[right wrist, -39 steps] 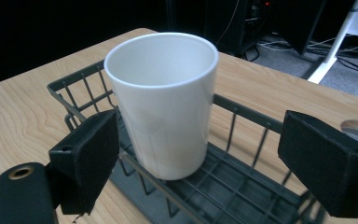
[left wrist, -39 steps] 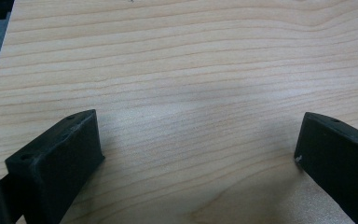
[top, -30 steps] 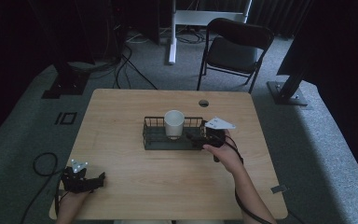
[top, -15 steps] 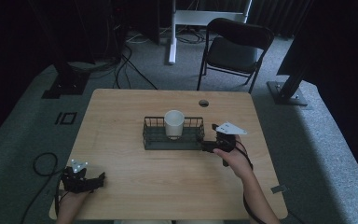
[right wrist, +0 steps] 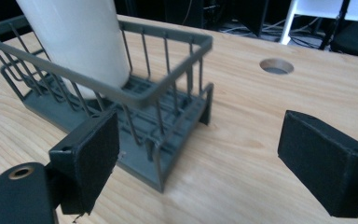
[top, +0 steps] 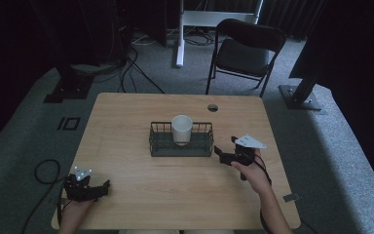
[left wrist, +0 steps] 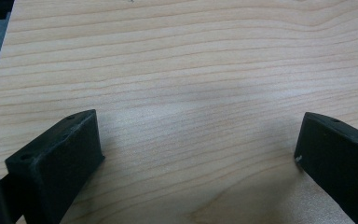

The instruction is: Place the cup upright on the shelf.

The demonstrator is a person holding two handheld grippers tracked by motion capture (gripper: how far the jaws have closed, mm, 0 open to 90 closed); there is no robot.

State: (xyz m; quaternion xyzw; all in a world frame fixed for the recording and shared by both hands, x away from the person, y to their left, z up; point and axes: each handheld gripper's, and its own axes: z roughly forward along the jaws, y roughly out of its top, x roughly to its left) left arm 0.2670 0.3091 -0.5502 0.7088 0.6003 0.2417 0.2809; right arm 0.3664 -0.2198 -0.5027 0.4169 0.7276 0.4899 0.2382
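The white cup [right wrist: 77, 42] is cut off by the right gripper view's top edge; its base is screened by the wire basket [right wrist: 168, 93].

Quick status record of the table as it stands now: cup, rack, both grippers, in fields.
cup: white cylindrical cup standing upright inside the rack, towards its middle
rack: dark green wire basket at the centre of the light wooden table
right gripper: jaws open, just off the basket's right end, holding nothing
left gripper: jaws open over bare wood at the table's near left corner, holding nothing
table hole: round cable hole behind the basket, to its right
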